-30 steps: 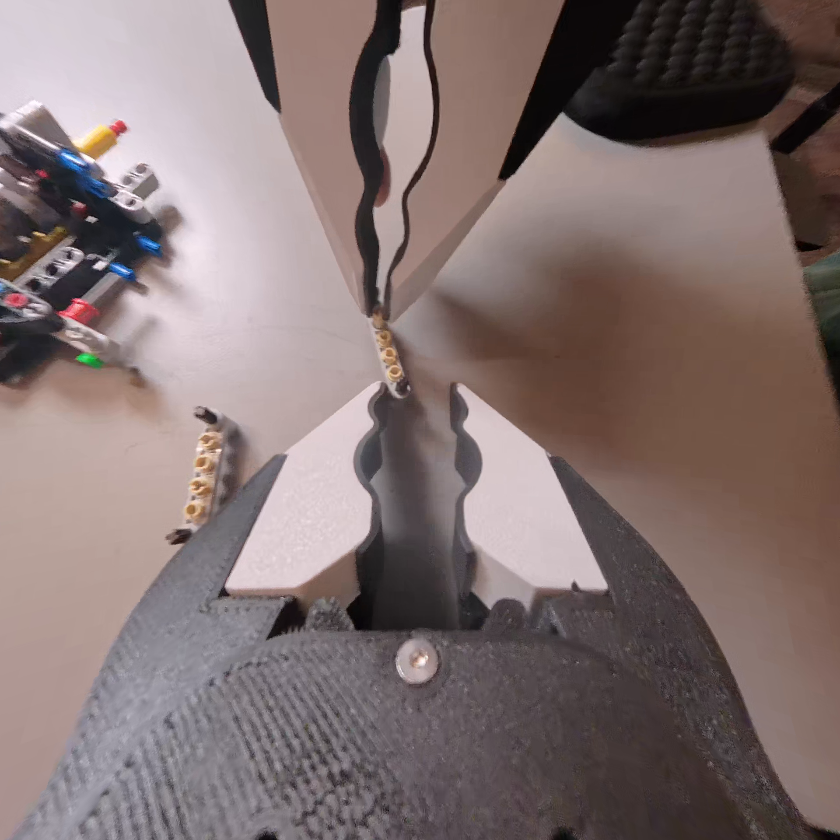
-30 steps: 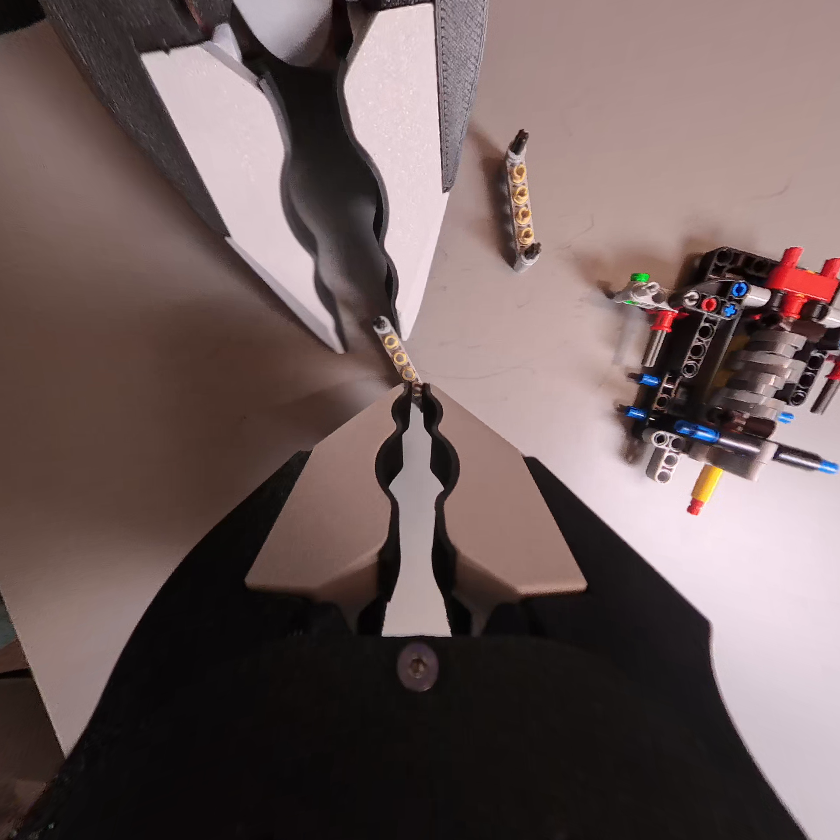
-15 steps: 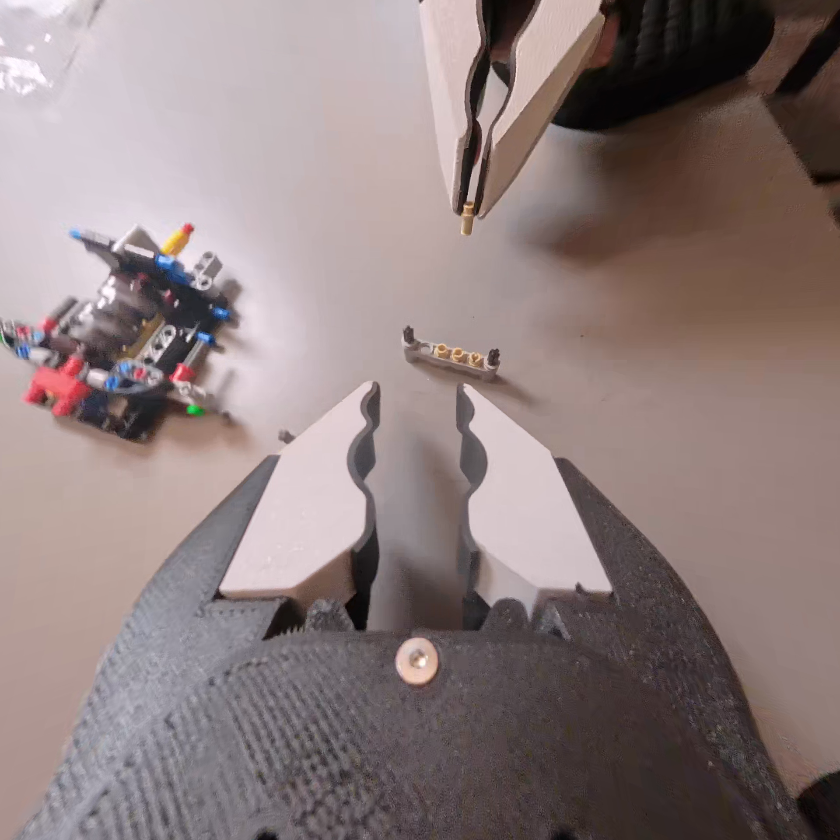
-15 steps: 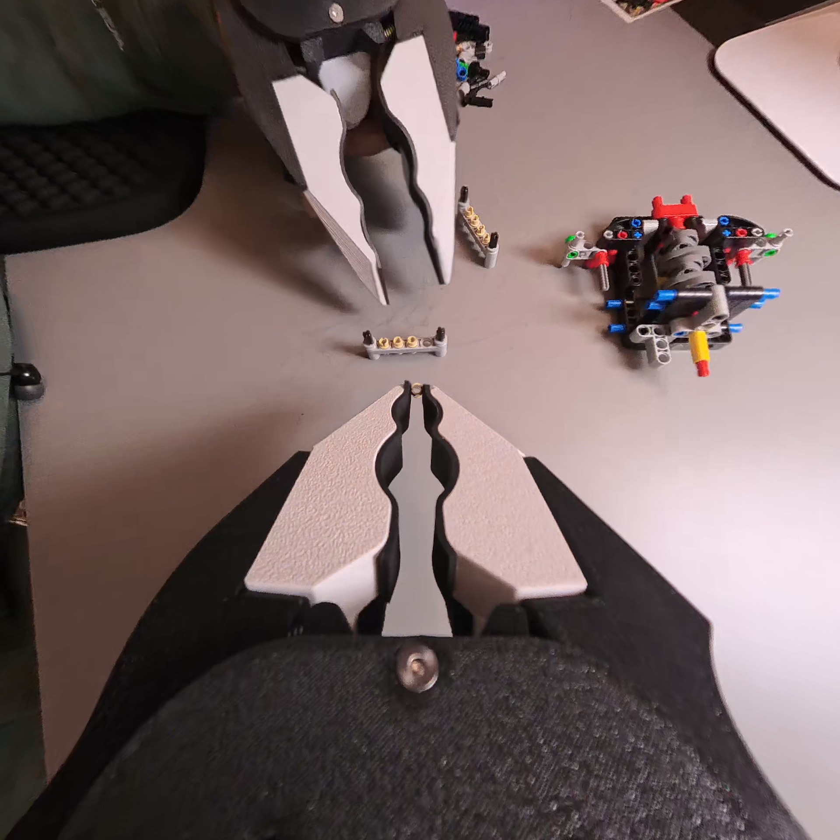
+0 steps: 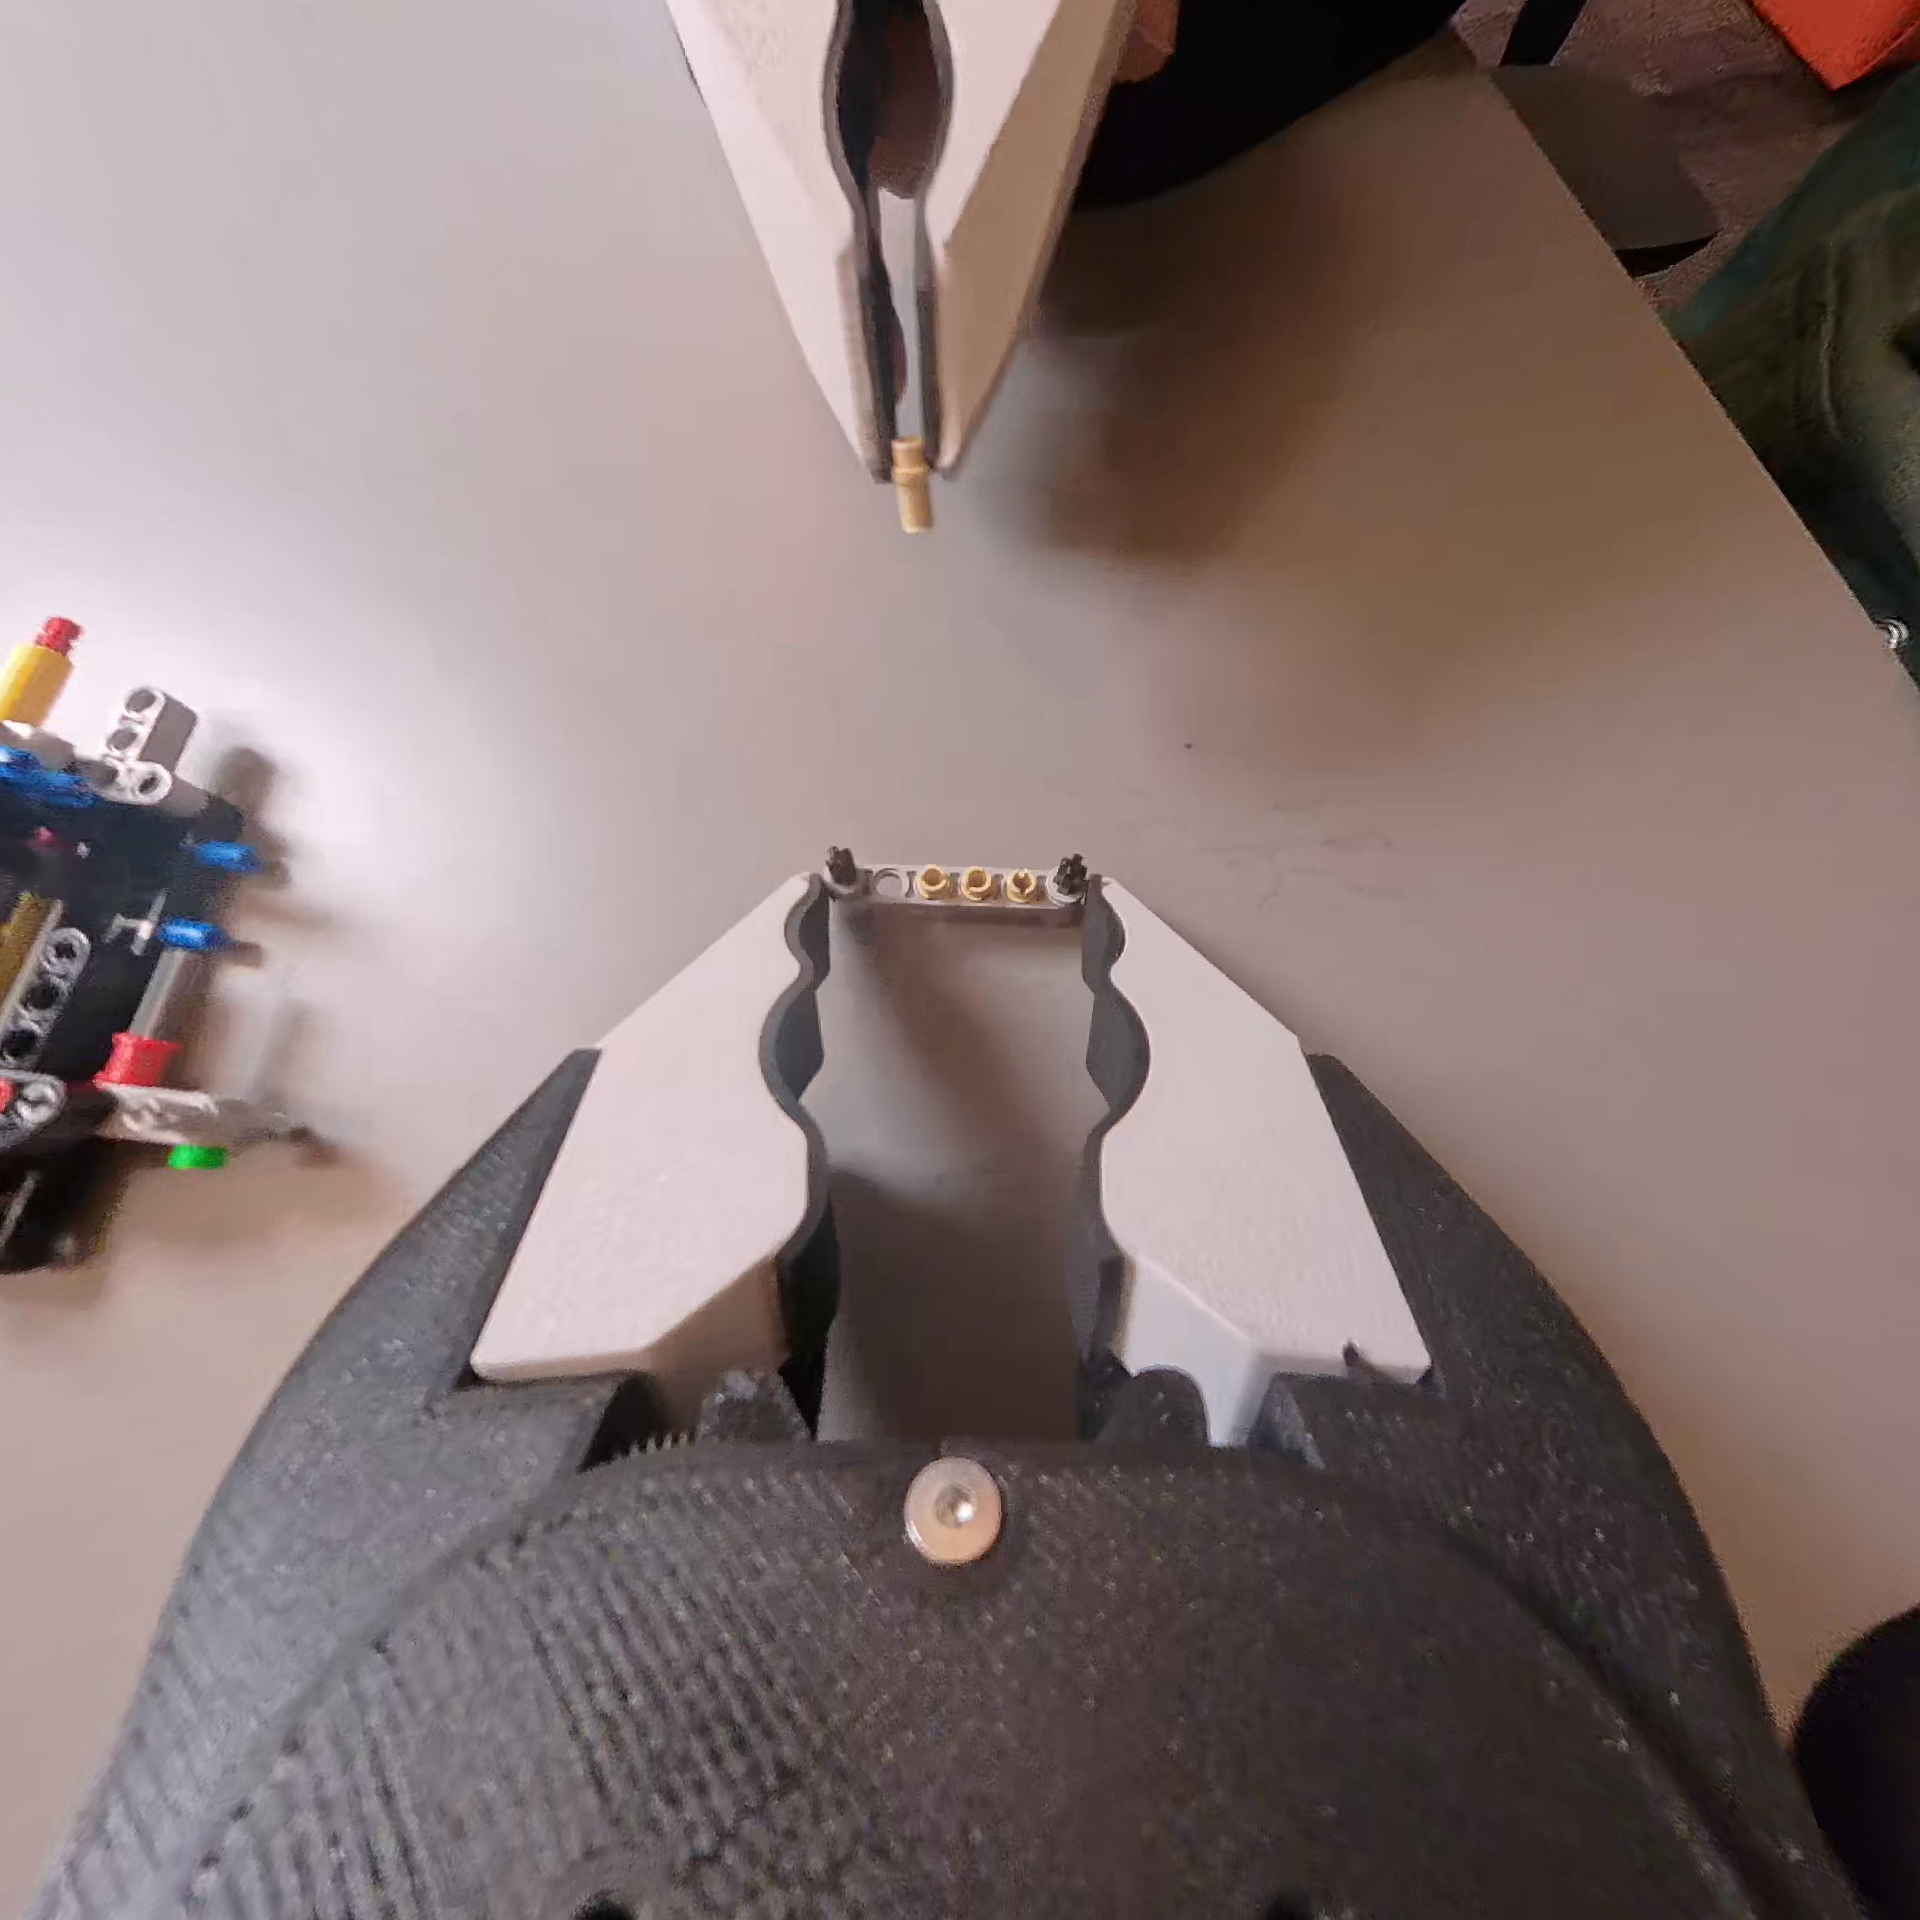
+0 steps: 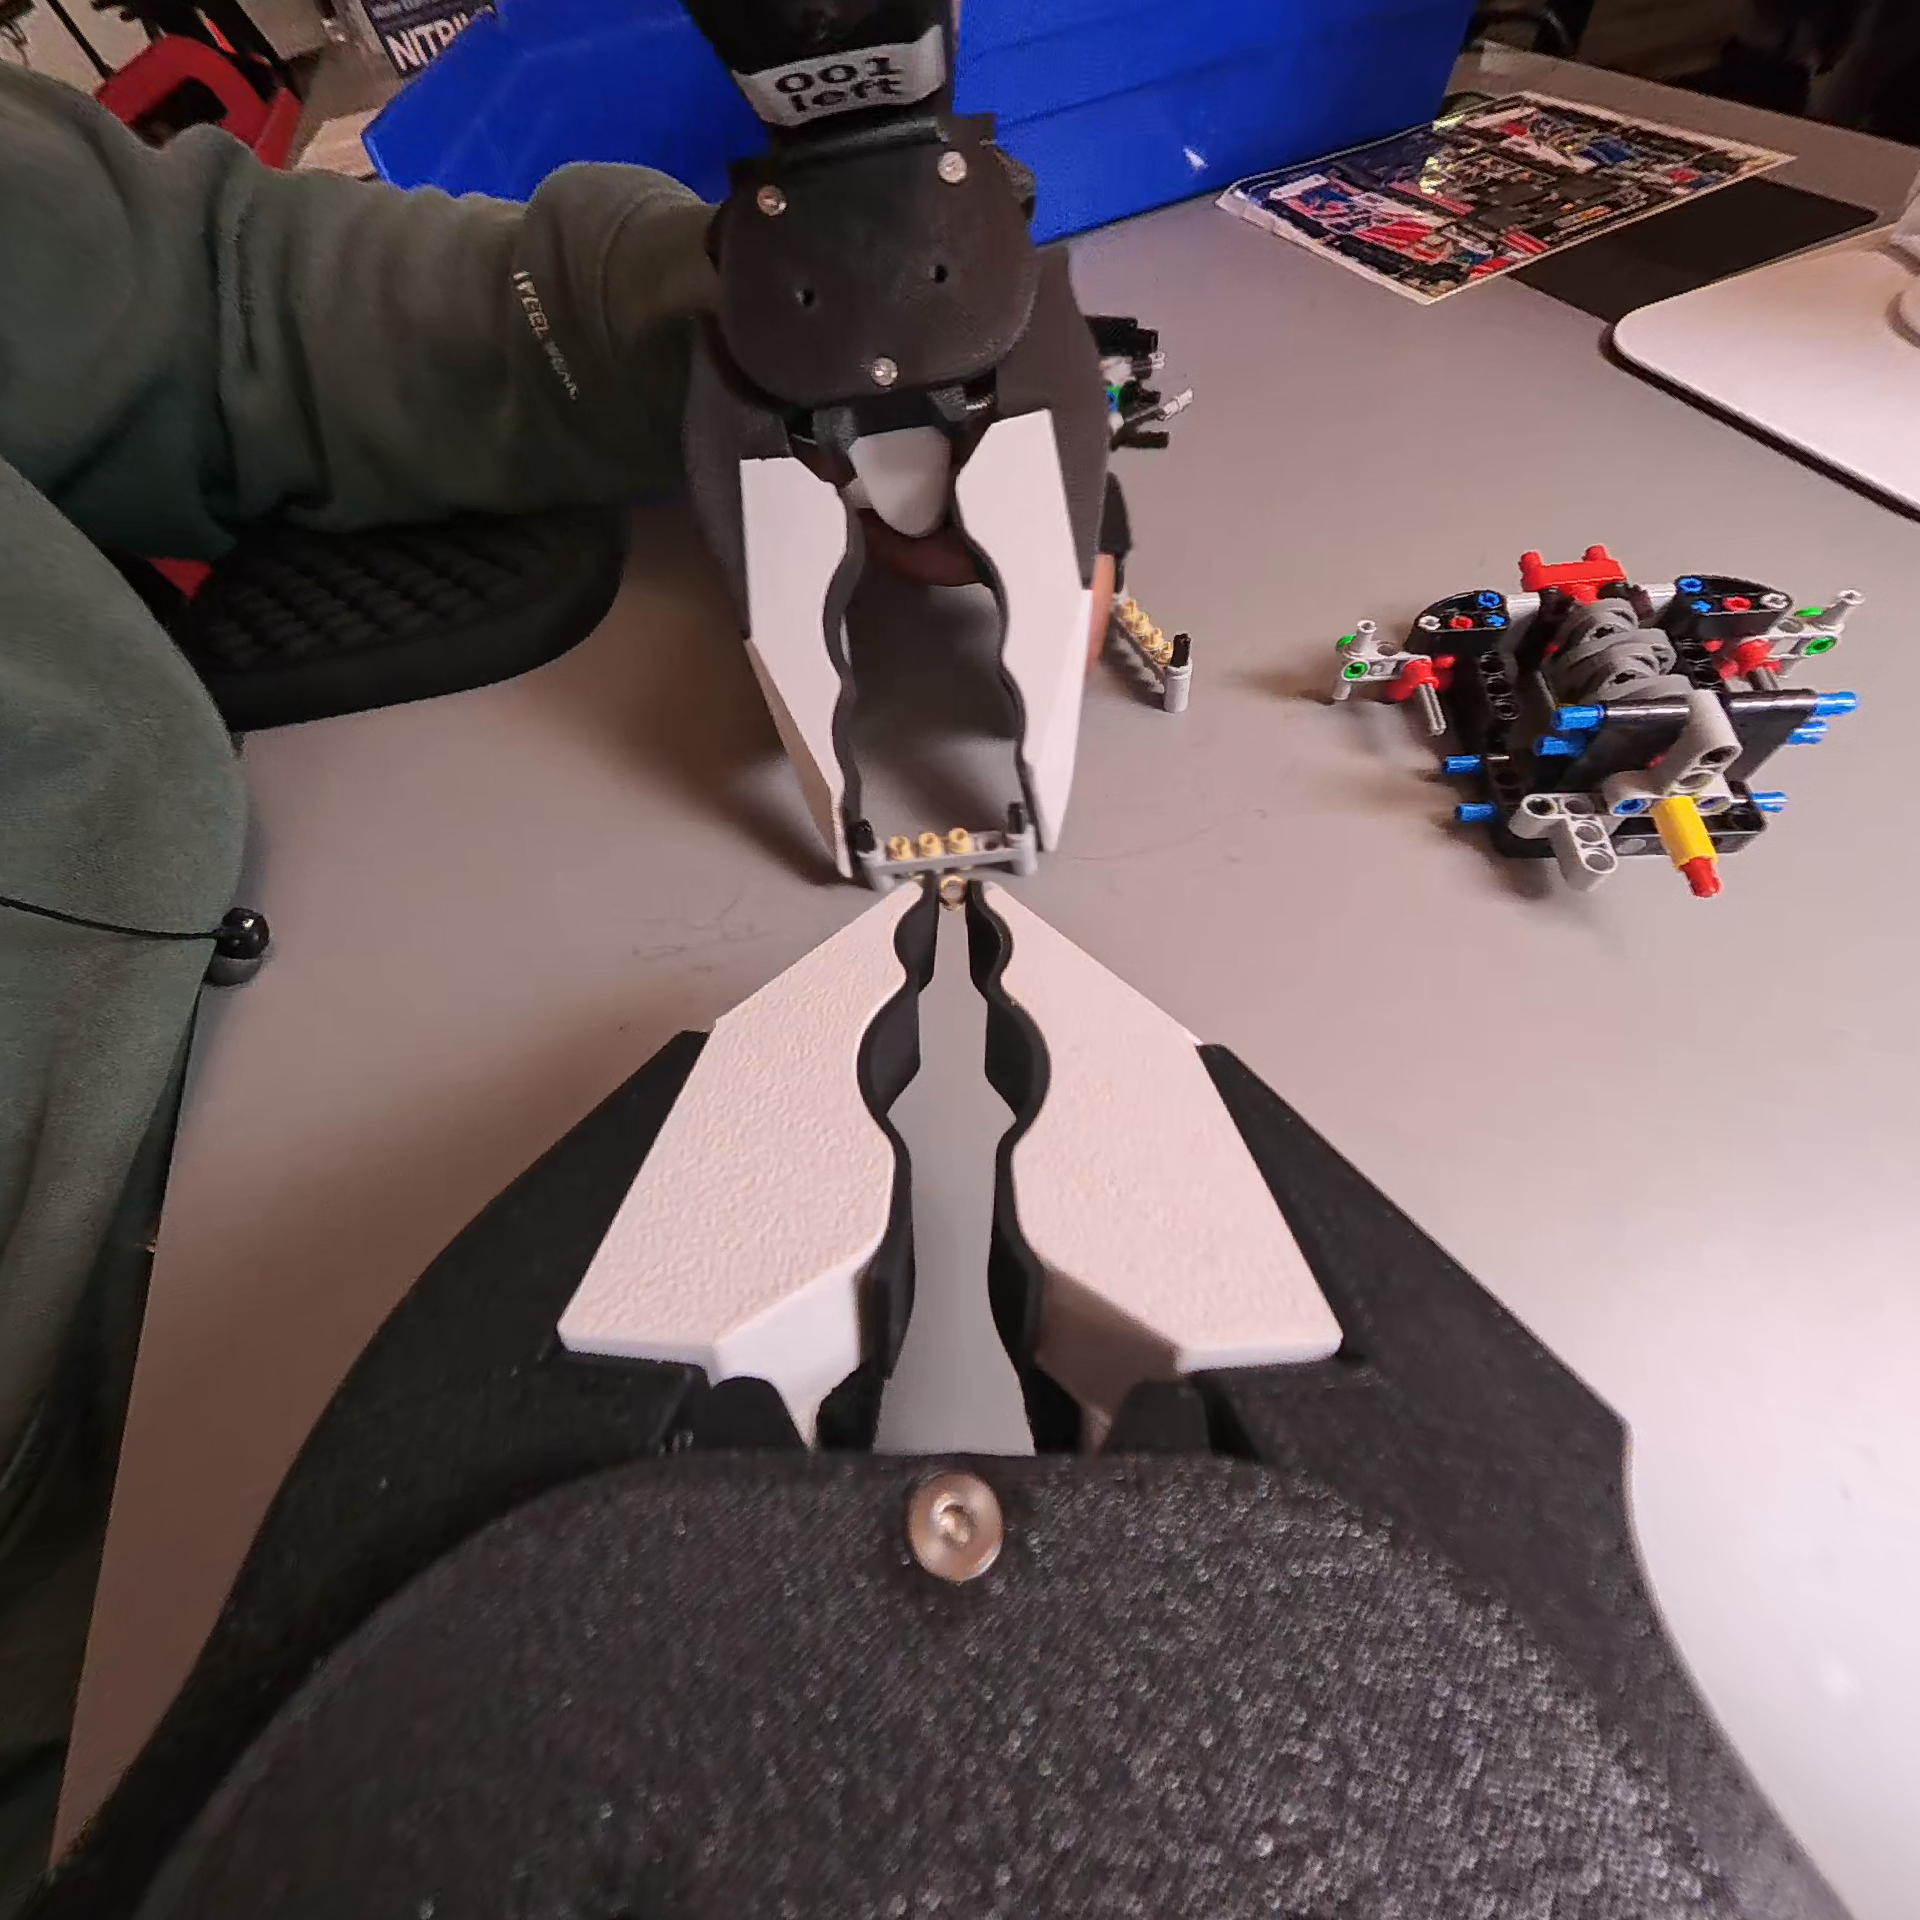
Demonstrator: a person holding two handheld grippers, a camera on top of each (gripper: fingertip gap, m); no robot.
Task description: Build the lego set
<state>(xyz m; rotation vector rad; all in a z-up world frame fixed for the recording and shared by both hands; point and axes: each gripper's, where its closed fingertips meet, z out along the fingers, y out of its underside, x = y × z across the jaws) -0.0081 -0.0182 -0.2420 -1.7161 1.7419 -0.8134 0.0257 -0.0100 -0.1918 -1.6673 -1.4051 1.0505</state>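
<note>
My left gripper (image 5: 956, 894) is shut on a short grey beam (image 5: 961, 902), gripping it by its two ends low over the table. The beam carries three tan pins, a black pin at each end and one empty hole. It also shows in the right wrist view (image 6: 940, 854), between the left gripper's fingertips (image 6: 945, 831). My right gripper (image 6: 951, 902) is shut on a single tan pin (image 6: 952, 889), whose tip is right in front of the beam. In the left wrist view the right gripper (image 5: 904, 468) hangs above and beyond the beam with the pin (image 5: 914, 499) sticking out.
A second grey beam with tan pins (image 6: 1148, 649) lies behind the left gripper. The partly built black, grey and red assembly (image 6: 1621, 717) stands to the right, and also shows in the left wrist view (image 5: 83, 935). An instruction booklet (image 6: 1496, 192), a blue bin (image 6: 1195, 94), a green sleeve (image 6: 312, 343) and a black chair (image 6: 395, 613) lie beyond. Spacing between my two grippers at the tips: around 7 centimetres.
The beam lay loose on the table half a second ago; my left gripper has moved onto it and closed on its ends. My right gripper has brought the tan pin close to it.
</note>
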